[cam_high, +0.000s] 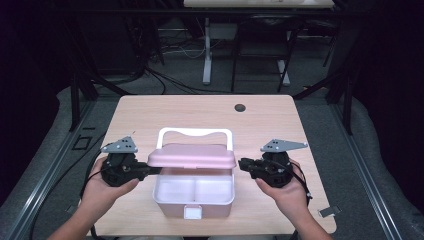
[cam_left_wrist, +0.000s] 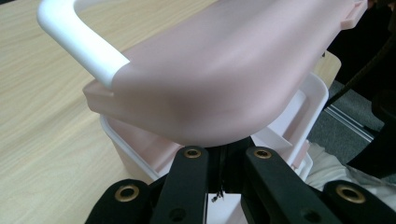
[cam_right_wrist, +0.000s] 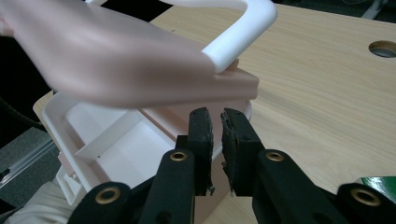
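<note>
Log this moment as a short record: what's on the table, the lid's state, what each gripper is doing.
table: wooden table
item: pink storage box with white handle
lid: pink lid raised, box open
inside: white tray, two compartments, nothing seen in them
left gripper: shut on the lid's left edge
right gripper: beside the lid's right end, jaws nearly together, nothing between them
</note>
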